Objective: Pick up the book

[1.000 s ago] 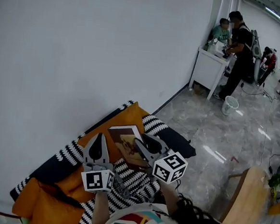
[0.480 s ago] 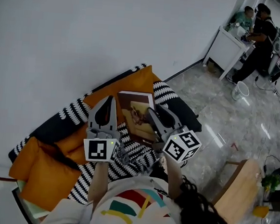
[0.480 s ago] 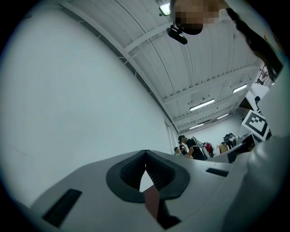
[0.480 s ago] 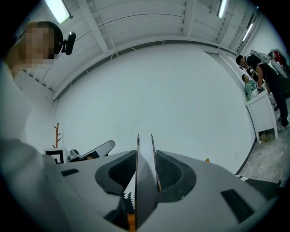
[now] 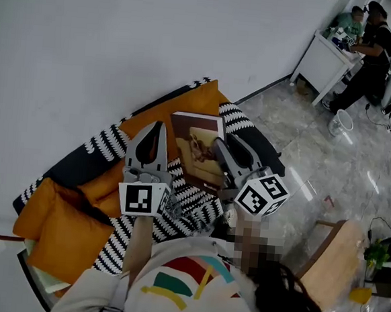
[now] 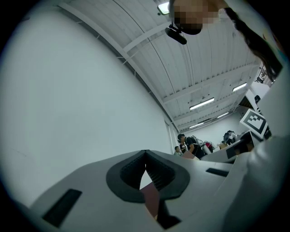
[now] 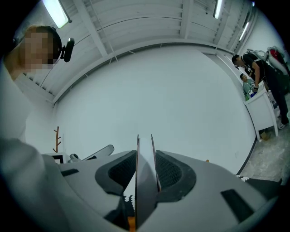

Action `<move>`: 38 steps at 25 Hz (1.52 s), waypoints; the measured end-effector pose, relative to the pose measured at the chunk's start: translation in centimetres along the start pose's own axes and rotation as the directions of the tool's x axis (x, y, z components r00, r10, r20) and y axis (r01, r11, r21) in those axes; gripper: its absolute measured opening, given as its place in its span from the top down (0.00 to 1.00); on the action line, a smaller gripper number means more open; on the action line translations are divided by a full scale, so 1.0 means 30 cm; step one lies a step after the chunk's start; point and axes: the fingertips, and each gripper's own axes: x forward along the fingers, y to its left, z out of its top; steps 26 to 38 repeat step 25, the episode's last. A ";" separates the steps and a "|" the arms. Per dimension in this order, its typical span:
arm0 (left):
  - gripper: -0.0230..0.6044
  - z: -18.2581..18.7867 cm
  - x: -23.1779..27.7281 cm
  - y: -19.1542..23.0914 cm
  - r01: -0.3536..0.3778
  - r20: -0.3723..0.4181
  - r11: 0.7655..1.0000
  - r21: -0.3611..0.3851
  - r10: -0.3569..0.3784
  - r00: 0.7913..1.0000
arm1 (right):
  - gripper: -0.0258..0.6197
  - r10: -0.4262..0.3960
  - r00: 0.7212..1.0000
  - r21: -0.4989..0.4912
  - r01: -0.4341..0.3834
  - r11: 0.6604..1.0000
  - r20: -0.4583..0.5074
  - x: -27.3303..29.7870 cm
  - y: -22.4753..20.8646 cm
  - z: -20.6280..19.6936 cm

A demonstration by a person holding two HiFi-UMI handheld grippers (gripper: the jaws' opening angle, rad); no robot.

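Note:
The book, with a brown picture cover, is held off the sofa, and my right gripper is shut on its right edge. In the right gripper view the book stands edge-on between the two pads, which press on both covers of it at my right gripper. My left gripper hovers just left of the book and does not touch it. Its tips meet in the left gripper view with nothing between them.
Below lies a dark sofa with orange cushions and a black-and-white striped blanket. A white wall rises behind. At the far right are a white table, people, a white bucket and a wooden chair.
The head view has swung, so the sofa sits higher and further left in the picture. The book has rolled a little more upright in the right gripper. Both grippers keep their places.

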 end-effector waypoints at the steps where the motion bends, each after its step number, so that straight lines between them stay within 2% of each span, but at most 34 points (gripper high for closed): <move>1: 0.96 -0.002 -0.001 -0.001 0.002 -0.003 1.000 -0.001 -0.002 1.000 | 0.74 -0.003 1.000 -0.001 0.003 1.000 -0.003 -0.001 0.000 -0.003; 15: 0.95 0.010 -0.019 -0.020 0.027 0.004 1.000 0.001 -0.027 1.000 | 0.74 -0.044 0.999 -0.039 0.045 0.998 0.007 -0.031 0.021 0.001; 38: 0.96 0.024 -0.041 -0.009 0.031 0.016 0.999 0.007 -0.031 0.999 | 0.74 -0.048 0.998 -0.042 0.050 0.998 0.035 -0.039 0.036 0.019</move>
